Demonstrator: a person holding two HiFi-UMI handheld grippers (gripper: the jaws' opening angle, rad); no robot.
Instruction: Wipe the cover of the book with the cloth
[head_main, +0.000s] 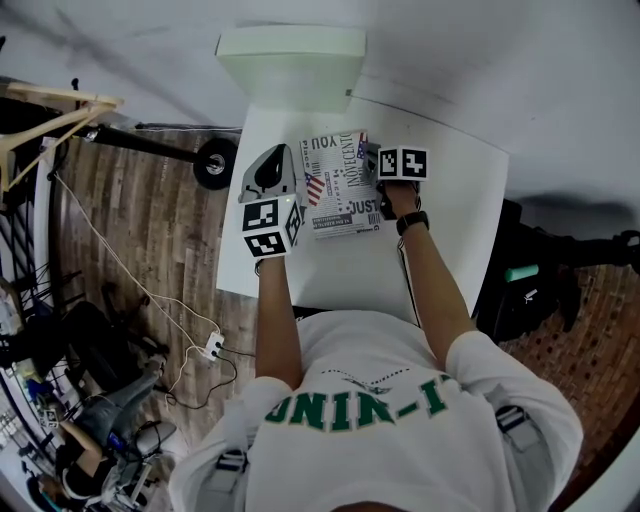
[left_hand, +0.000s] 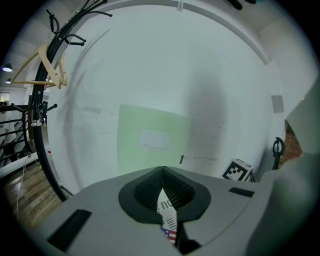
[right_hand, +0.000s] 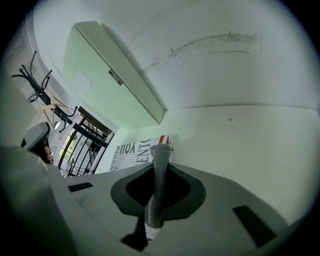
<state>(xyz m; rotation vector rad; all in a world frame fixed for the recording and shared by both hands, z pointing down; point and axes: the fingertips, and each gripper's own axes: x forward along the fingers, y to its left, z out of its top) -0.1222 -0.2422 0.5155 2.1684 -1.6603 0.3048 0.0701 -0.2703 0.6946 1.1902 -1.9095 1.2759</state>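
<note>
My right claw (right_hand: 160, 165) is clamped on the soft, limp grey cloth (right_hand: 156, 192), and my left claw (left_hand: 162, 172), tips together, seems to pin the left edge of the light, stiff book (head_main: 340, 190), which lies flat on the desk (head_main: 455, 230) and would likely slide otherwise.

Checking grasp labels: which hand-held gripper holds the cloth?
The right hand-held gripper: a grey cloth is pinched between its jaws. The left hand-held gripper has the printed book between its jaws instead.
</note>
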